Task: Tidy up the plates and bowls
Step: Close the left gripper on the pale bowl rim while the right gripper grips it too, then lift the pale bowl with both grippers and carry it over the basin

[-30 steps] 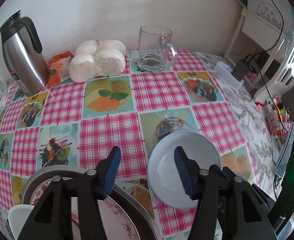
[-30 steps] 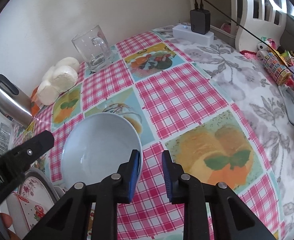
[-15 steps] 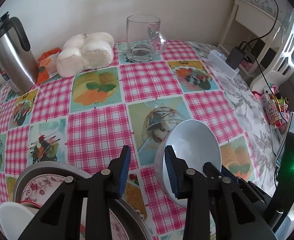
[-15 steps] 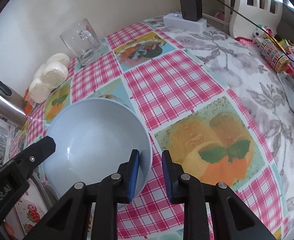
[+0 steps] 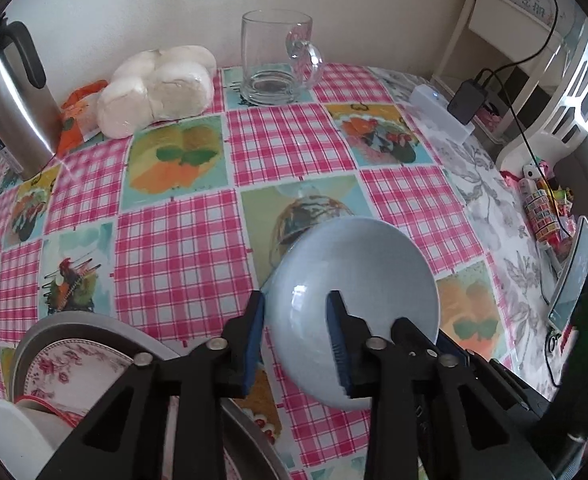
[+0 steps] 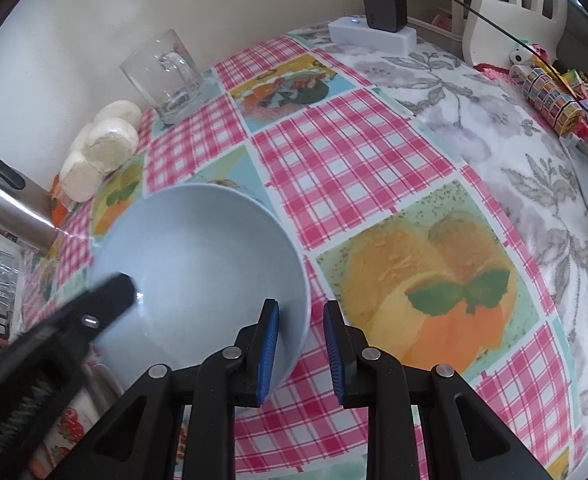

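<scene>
Glossy glaze on the pale blue ceramic bowl [image 5: 357,280], smooth, catching a window highlight inside. Under it the pink-checked picture tablecloth [image 5: 182,248] has a slick, wipeable sheen, like oilcloth. Far left, the brushed stainless-steel jug with black plastic handle [image 5: 10,104] gleams in streaks. Far centre, a clear glass mug [image 5: 276,62], spotless and shiny. Near left, a glossy floral china plate [image 5: 74,372] sits in a dull grey metal tray [image 5: 54,326].

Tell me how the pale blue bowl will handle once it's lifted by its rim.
The pale blue bowl looks glazed and glossy, so probably slippery against the fingers. It seems rigid ceramic, likely fragile if dropped. Already tilted on the checked tablecloth, it may swing or rock when pinched at the rim.
</scene>
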{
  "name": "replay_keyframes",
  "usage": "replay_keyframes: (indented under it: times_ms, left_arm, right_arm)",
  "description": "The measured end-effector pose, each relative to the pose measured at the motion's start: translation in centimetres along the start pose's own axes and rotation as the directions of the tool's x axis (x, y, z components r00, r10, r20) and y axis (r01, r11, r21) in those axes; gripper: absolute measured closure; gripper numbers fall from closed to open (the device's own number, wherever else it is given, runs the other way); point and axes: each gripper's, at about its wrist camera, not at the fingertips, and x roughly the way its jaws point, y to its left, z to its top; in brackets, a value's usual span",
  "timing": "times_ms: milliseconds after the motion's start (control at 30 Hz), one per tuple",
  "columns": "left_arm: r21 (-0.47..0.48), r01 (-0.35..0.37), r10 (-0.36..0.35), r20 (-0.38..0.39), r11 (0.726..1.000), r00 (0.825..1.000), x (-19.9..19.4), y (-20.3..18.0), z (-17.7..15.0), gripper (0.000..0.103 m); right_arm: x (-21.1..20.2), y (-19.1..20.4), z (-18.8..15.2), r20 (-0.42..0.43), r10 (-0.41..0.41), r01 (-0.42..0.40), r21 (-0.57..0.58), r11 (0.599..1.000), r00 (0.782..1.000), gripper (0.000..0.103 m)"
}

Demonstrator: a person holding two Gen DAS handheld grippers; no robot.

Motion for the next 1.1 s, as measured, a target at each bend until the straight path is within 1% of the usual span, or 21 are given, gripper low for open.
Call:
replay_keyframes:
  times_ms: [67, 133, 200, 233, 333, 467, 633, 733, 967, 1100]
  left_arm:
    - [0.000, 0.001, -0.001, -0.002, 1.000, 1.000, 0.1, 0.0, -0.1, 0.074]
    - [-0.007, 0.007, -0.007, -0.010, 1.000, 1.000, 0.5, 0.2, -0.2, 0.081]
    - [-0.018, 0.016, -0.016, -0.021, 1.000, 1.000, 0.9, 0.4, -0.3, 0.084]
    - [-0.016, 0.014, -0.015, -0.019, 1.000, 1.000, 0.9, 0.4, -0.4, 0.085]
    - [-0.025, 0.021, -0.021, -0.017, 0.999, 1.000, 0.9, 0.5, -0.3, 0.087]
    - [-0.026, 0.038, -0.038, 0.006, 0.999, 0.999, 0.0, 0.5, -0.1, 0.087]
    - [-0.027, 0.063, -0.061, 0.056, 0.998, 0.997, -2.5, 0.7, 0.5, 0.087]
    - [-0.036, 0.076, -0.072, 0.096, 0.996, 0.993, -4.8, 1.1, 0.8, 0.087]
    - [-0.055, 0.100, -0.088, 0.182, 0.993, 0.979, -9.5, 2.5, 0.8, 0.087]
    - [-0.075, 0.097, -0.079, 0.217, 0.992, 0.973, -11.5, 3.9, 0.5, 0.087]
  right_arm:
    - [0.1, 0.5, 0.0, -0.002, 0.006, -0.006, -0.015, 1.000, 1.000, 0.079]
    - [0.6, 0.6, -0.2, -0.016, 0.029, -0.029, -0.008, 1.000, 0.999, 0.079]
    - [1.2, 0.4, -0.3, -0.038, 0.065, -0.064, 0.012, 0.998, 0.997, 0.079]
    - [1.3, 0.4, -0.4, -0.039, 0.063, -0.063, 0.015, 0.998, 0.997, 0.079]
    - [1.2, 0.5, -0.5, -0.033, 0.062, -0.061, 0.011, 0.998, 0.998, 0.079]
    - [0.4, 0.0, -0.3, -0.025, 0.090, -0.089, 0.038, 0.995, 0.996, 0.079]
    - [-2.3, 0.8, 0.2, 0.038, 0.085, -0.086, 0.014, 0.996, 0.996, 0.079]
    - [-4.1, 1.5, 0.6, 0.076, 0.098, -0.099, 0.005, 0.995, 0.992, 0.079]
    - [-8.7, 4.0, 0.5, 0.164, 0.129, -0.125, -0.037, 0.991, 0.978, 0.079]
    - [-11.1, 5.3, -0.2, 0.202, 0.173, -0.163, -0.065, 0.984, 0.964, 0.079]
